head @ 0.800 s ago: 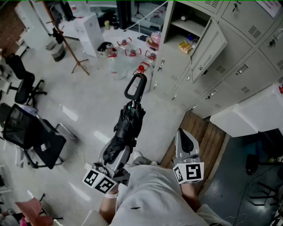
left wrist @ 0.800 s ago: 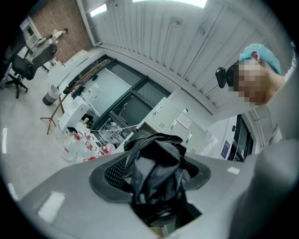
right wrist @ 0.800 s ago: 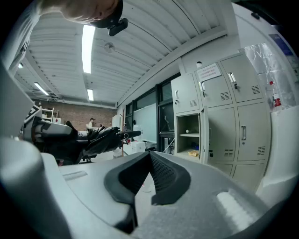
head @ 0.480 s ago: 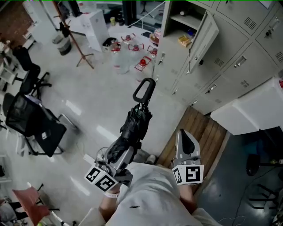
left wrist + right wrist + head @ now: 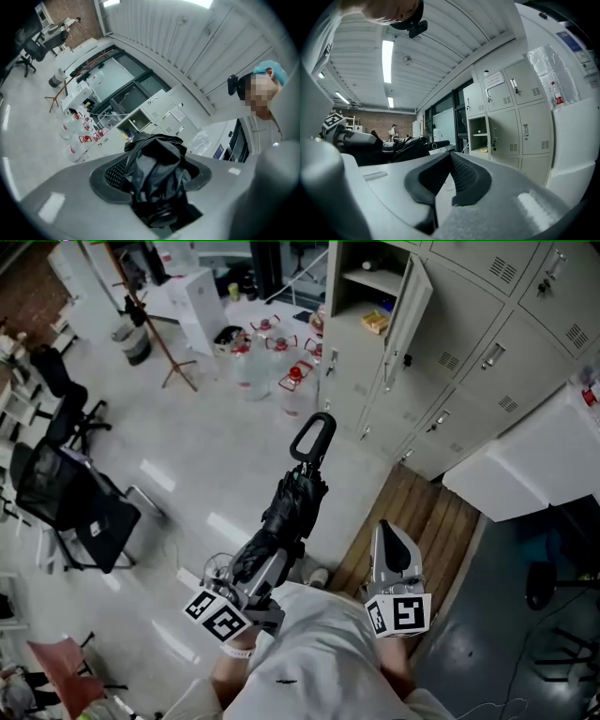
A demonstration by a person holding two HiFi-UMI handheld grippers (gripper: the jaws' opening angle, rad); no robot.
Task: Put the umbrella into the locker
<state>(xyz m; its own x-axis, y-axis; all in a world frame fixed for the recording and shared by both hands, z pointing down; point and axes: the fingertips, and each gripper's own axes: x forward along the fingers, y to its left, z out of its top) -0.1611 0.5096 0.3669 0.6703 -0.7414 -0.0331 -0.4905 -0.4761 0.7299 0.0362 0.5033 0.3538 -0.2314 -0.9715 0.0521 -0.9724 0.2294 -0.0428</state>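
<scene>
Can't see the hands behind the grippers: blocked by the person's torso [image 5: 314, 652] at the bottom of the head view. Can't see the near end of the umbrella [image 5: 292, 505] either, buried btwn the pads of the left gripper [image 5: 265, 562]; in the left gripper view only bunched black fabric, w/ the loop handle [image 5: 312, 437] hidden behind it. Can't take in the open locker [image 5: 366, 277] fully: top cut off by the frame edge, inside only a shelf and a small yellowish item [image 5: 375, 322], too small to name. Can't fix the no. of water jugs [image 5: 247, 369] on the floor: at least 4 w/ red caps, overlapping.

Counted: 1 umbrella, folded, black, held roughly level, handle end toward the lockers, well short of the open compartment. 2 grippers: on the left, pads clamped on the umbrella; on the right gripper [image 5: 390, 538], pads together, nothing btwn them, just beside the left one. 1 locker door [image 5: 405, 310] swung open, others in view shut. 2 black office chairs [image 5: 70, 512] at left. 1 wooden coat stand [image 5: 150, 324].
</scene>
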